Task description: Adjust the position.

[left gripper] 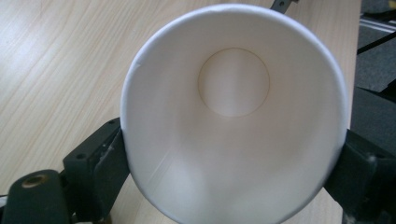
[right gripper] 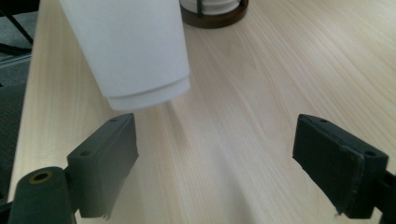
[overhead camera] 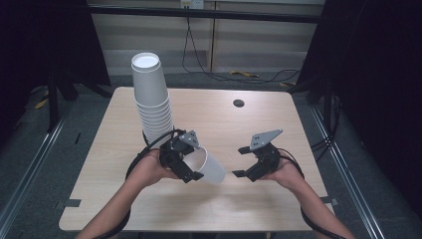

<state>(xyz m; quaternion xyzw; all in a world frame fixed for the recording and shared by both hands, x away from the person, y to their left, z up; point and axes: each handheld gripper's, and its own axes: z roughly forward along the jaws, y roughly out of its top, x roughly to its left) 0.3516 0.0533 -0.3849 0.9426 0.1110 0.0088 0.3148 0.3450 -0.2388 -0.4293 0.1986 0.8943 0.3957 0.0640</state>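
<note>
My left gripper (overhead camera: pixel 195 158) is shut on a white paper cup (overhead camera: pixel 209 167), gripping it across the rim. The cup lies tilted on its side, its bottom pointing right toward my right gripper (overhead camera: pixel 241 162). In the left gripper view the cup (left gripper: pixel 233 121) shows its open mouth and round bottom, with the left gripper (left gripper: pixel 233 158) pressing both sides of the rim. In the right gripper view the right gripper (right gripper: pixel 217 154) stands open over bare wood, and the cup's bottom end (right gripper: pixel 130 51) hangs just beyond its left jaw, apart from it.
A tall leaning stack of upside-down white cups (overhead camera: pixel 152 94) rises behind my left hand, standing in a dark round holder (right gripper: pixel 215 11). The light wooden table (overhead camera: pixel 259 124) has a small black hole (overhead camera: pixel 239 103) near its far edge. Dark frames and cables ring the table.
</note>
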